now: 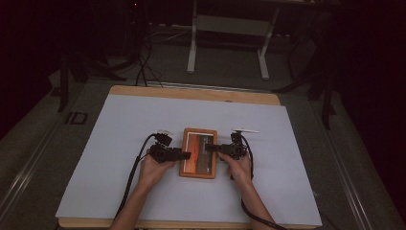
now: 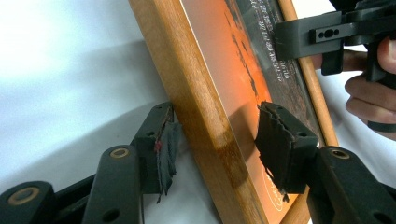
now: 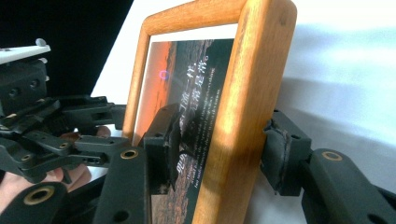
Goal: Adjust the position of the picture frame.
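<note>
Wooden picture frame (image 3: 243, 107), possibly Chinese writing

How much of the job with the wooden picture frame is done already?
Done: both grippers have reached the orange-brown wooden picture frame lying on the pale sheet. In hand: the left gripper straddles its left rail and the right gripper its right rail, jaws around the wood, though gaps show, so neither clearly clamps. Left: probably gripping and lifting or moving it.
</note>
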